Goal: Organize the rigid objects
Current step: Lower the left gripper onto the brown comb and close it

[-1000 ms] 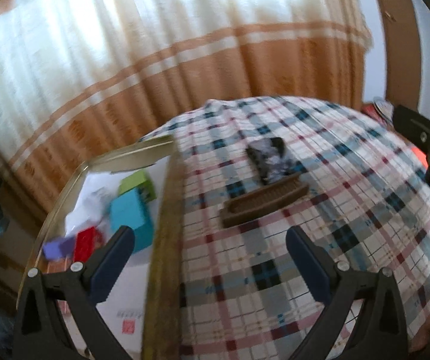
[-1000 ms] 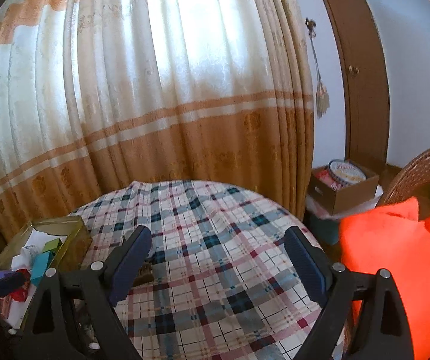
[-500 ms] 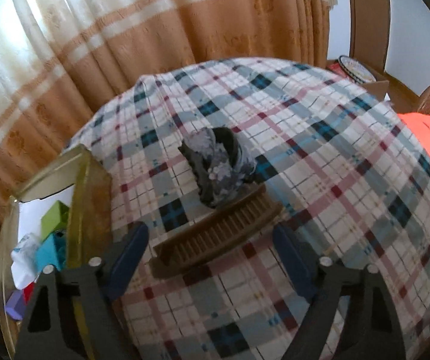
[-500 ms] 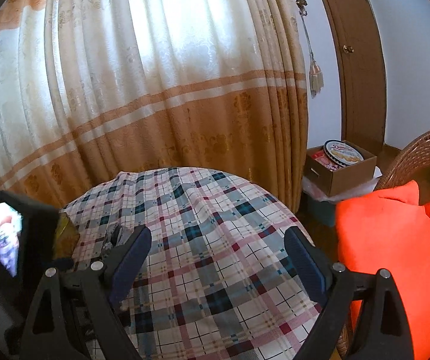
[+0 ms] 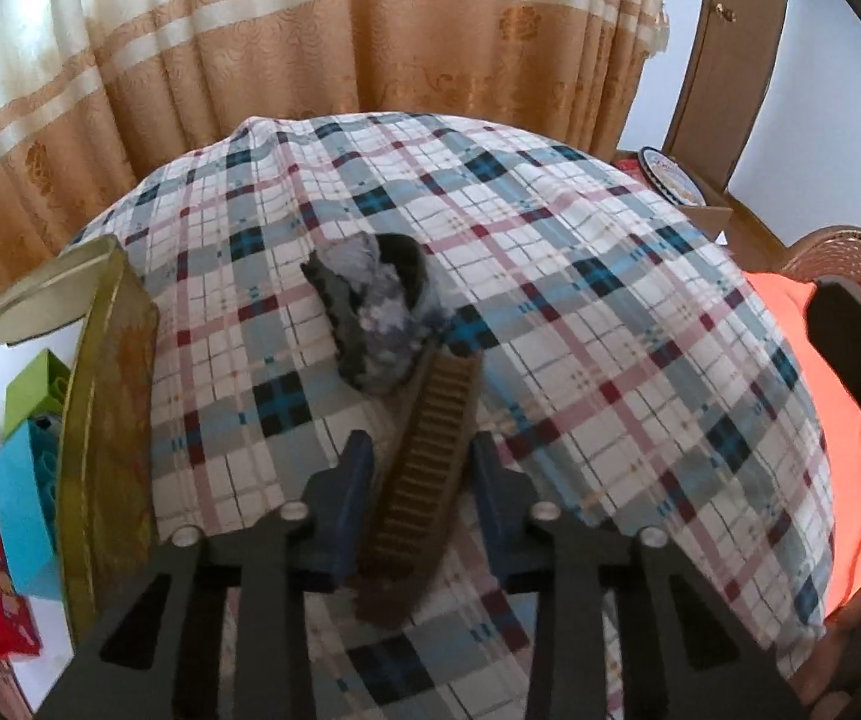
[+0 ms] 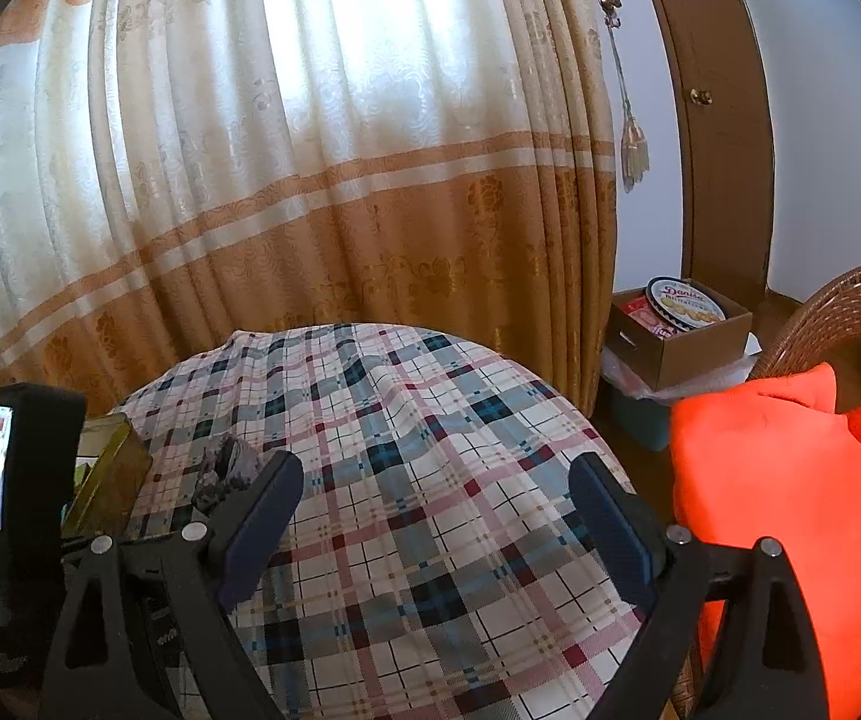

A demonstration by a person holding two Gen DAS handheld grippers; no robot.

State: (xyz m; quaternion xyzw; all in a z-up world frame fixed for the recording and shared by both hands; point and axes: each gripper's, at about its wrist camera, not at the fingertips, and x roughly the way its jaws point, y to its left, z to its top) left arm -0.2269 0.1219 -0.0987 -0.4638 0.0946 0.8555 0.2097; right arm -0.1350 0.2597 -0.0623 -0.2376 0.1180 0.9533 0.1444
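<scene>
The left wrist view is taken close above the table, angled steeply down, with its claw at lower centre. The right wrist view is taken from farther back, tilted shallowly toward the curtain. The plaid table, curtain, gold tin and orange cushion are shared.

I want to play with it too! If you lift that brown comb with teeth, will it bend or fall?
The brown comb looks stiff and thin, so it probably stays straight when lifted. The left gripper holds it near one end, so the far end may droop or swing. It looks light, and its teeth might snag the grey cloth bundle.
</scene>
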